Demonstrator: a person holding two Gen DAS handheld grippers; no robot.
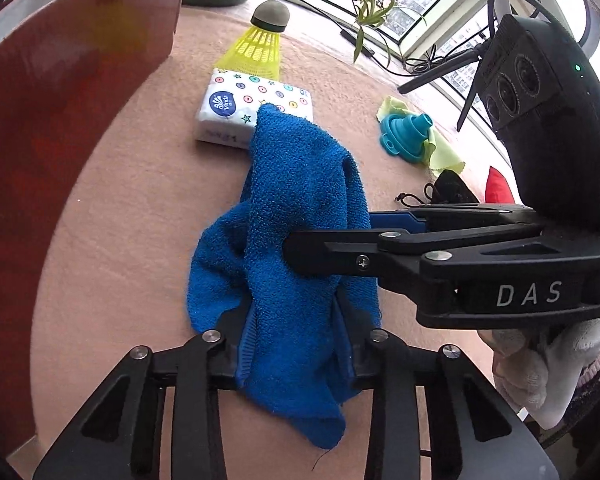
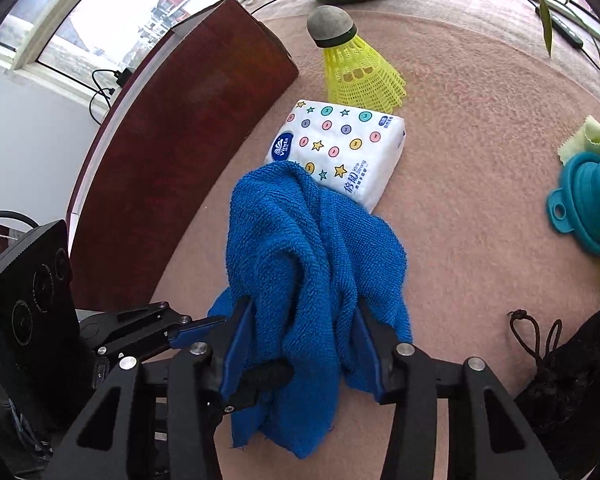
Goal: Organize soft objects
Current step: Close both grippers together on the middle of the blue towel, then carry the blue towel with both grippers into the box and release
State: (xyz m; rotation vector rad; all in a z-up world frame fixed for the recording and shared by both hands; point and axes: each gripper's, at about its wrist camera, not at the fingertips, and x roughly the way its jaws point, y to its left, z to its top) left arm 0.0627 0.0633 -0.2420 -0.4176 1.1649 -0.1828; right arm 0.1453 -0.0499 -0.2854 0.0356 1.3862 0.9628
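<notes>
Both tongs clamp the blue towel — left gripper near its lower edge, right gripper mid-fold. Towel bunched on the pink mat, tip overlapping the tissue pack.

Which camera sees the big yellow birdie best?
The right wrist view. There the yellow shuttlecock shows whole and large, grey cap and netted skirt clear, behind the tissue pack. In the left wrist view the shuttlecock looks smaller and farther off, its skirt's lower edge hidden behind the tissue pack.
</notes>
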